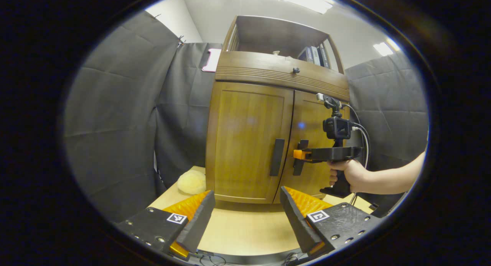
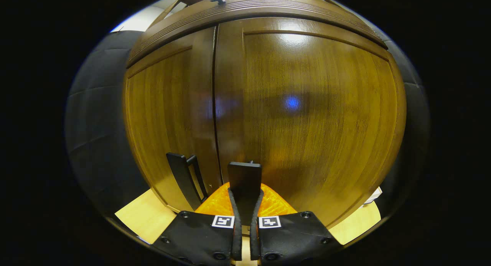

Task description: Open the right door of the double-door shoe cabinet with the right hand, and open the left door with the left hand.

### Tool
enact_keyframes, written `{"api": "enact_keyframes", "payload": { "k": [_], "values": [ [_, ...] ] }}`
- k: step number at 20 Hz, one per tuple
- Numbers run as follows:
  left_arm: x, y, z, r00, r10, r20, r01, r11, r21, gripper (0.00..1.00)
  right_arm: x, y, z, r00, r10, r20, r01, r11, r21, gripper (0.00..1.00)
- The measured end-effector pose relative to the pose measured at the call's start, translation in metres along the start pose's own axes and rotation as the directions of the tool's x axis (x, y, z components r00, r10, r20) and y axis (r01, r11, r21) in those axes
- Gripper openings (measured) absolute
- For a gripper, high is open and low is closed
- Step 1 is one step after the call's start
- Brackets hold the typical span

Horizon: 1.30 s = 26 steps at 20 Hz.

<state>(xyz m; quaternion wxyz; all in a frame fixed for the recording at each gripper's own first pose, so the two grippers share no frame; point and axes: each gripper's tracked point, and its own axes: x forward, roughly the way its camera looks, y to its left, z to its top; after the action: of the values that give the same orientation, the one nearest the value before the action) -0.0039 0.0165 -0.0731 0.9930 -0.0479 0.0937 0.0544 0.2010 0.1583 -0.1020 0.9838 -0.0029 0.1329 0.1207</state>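
**Right tongs on the right handle, both doors closed**

Your right tongs [image 2: 245, 204] are clamped on the right door handle [image 2: 244, 179] of the shoe cabinet [image 1: 249, 135], which stands on the desk [image 1: 245, 227]. Your left tongs [image 1: 245, 216] hang spread apart, well short of the left door handle [image 1: 277, 157].

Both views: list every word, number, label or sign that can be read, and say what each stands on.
No readable words or numbers.
Square black-and-white markers on the left gripper: patterns, not text.
The same kind of markers on the right gripper, which is shut on the right door handle: patterns, not text.
Book spines on the cabinet's top shelf: too small to read.
Pink sheet on the wall: blurred, no text legible.
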Motion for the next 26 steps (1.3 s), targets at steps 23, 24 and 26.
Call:
{"api": "enact_keyframes", "payload": {
  "k": [23,24,26],
  "values": [
    [-0.002,-0.01,-0.001,0.996,-0.09,-0.019,0.09,0.996,0.01,0.96,-0.118,-0.01,-0.032,0.999,0.033,0.03,-0.033,0.999,-0.015,0.1],
    [-0.001,-0.01,0.0,0.995,-0.097,-0.017,0.097,0.995,0.01,0.96,-0.124,-0.011,-0.034,0.999,0.029,0.029,-0.028,0.999,-0.015,0.1],
    [0.0,-0.012,0.0,0.993,-0.115,-0.017,0.115,0.993,0.013,0.97,-0.131,-0.015,-0.037,0.999,0.024,0.027,-0.023,1.0,-0.012,0.12]
  ]
}}
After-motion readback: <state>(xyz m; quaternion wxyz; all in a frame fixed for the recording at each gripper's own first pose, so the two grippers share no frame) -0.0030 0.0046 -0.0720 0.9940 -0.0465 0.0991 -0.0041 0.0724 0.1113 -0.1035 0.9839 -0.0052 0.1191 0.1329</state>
